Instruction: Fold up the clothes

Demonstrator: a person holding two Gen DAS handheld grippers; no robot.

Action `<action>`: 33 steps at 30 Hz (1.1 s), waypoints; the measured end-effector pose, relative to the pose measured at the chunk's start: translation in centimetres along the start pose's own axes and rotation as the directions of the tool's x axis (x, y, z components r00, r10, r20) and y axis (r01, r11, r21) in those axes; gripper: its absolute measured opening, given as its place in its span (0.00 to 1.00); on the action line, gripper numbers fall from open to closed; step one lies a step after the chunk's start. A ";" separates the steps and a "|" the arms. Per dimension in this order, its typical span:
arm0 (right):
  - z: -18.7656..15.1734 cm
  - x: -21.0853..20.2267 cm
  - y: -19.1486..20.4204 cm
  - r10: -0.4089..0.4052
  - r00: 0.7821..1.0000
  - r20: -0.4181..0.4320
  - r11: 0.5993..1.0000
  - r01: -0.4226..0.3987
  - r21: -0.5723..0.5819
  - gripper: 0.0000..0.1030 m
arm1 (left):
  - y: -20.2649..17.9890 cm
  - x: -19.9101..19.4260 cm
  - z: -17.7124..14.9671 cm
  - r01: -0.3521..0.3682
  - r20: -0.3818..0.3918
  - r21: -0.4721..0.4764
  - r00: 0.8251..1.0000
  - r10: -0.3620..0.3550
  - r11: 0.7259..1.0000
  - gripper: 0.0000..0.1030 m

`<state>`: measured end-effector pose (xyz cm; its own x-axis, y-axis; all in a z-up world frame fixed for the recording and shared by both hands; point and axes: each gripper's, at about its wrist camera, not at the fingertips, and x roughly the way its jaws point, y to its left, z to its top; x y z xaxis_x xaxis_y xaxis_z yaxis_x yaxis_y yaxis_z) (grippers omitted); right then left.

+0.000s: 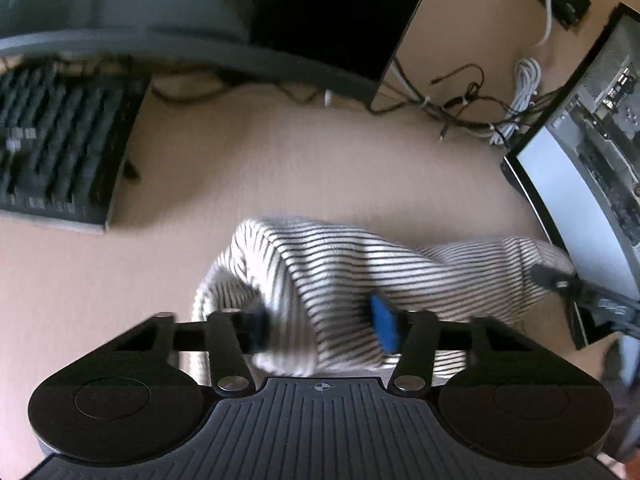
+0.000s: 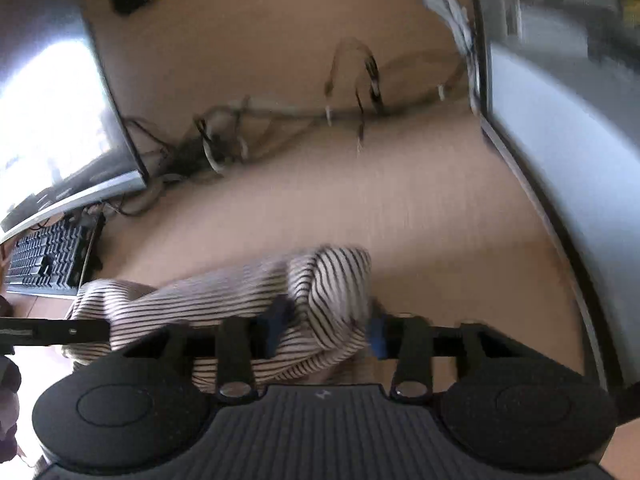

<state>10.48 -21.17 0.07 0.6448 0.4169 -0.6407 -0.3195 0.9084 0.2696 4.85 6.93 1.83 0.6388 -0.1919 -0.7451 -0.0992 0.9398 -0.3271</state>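
A pale wooden desk (image 1: pixel 320 168) takes up most of what there is to see, its bare middle running from the near edge out to the far wall. Along its right side stands an open computer case (image 1: pixel 592 148), grey and metal, with its panel facing the desk. On the far left a dark monitor (image 1: pixel 328 12) leans over the surface, and from the right wrist view its screen (image 2: pixel 52 120) glares white. Below it on the left lies a black keyboard (image 1: pixel 60 148). A tangle of cables (image 1: pixel 472 108) sprawls along the far edge between monitor and case, with a white bundle beside it.

Near the front of the desk sits the striped garment (image 1: pixel 360 264), white with thin dark stripes, bunched up in a rumpled ridge running left to right and lifted somewhat off the wood.

The left gripper (image 1: pixel 324 324) has its blue-padded fingers (image 1: pixel 384 320) spread around a fold of the cloth; fabric fills the gap between them, and the pads seem to press on it, though blur makes the pinch hard to judge. The right gripper (image 2: pixel 328 328) likewise has a thick fold of the striped garment (image 2: pixel 328 300) bulging between its fingers, grasped at the cloth's right end. Both views are smeared with motion.
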 end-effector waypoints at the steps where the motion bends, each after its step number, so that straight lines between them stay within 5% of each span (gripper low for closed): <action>1: 0.1 -0.9 0.4 0.021 1.000 0.020 1.000 -0.021 -0.010 0.25 | 0.2 -0.3 0.3 -0.003 0.013 -0.004 1.000 0.003 1.000 0.45; 7: -1.5 -1.3 0.3 0.008 0.997 -0.072 0.997 -0.014 -0.081 0.25 | 1.5 -0.1 -0.1 -0.053 -0.006 -0.014 0.999 0.053 0.998 0.60; 10: -3.0 -0.2 -0.9 -0.024 0.994 -0.110 0.997 0.016 -0.071 0.34 | 1.0 -0.7 -0.6 -0.071 -0.010 -0.005 0.997 0.071 0.997 0.63; 17: -2.2 -0.2 -0.4 -0.042 0.990 -0.133 0.989 0.022 -0.146 0.39 | -1.5 -5.3 1.2 -0.025 0.187 0.019 0.982 0.021 1.000 0.60; 21: -2.1 -0.4 -0.6 -0.040 0.989 -0.141 0.990 0.020 -0.141 0.39 | -2.6 -4.5 1.3 0.116 0.113 0.061 0.986 -0.122 0.991 0.67; 24: -1.9 -1.0 -0.7 -0.046 0.988 -0.145 0.987 0.023 -0.160 0.43 | -2.0 -2.2 0.4 0.122 0.010 0.028 0.992 -0.122 0.992 0.68; 29: 0.0 -3.3 0.2 -0.066 0.996 -0.060 0.962 0.048 -0.267 0.50 | 0.0 -2.0 0.0 0.185 -0.009 -0.065 0.983 -0.186 0.981 0.68; 33: 2.8 -4.7 2.9 0.087 0.996 0.012 0.931 -0.077 -0.357 0.67 | 1.5 -1.8 -0.3 0.232 -0.019 -0.141 0.971 -0.237 0.962 0.69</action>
<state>8.42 -20.40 5.89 0.6229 0.4946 -0.6061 -0.5949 0.8026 0.0435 3.29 8.64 2.50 0.6293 -0.4149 -0.6571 -0.0543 0.8200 -0.5698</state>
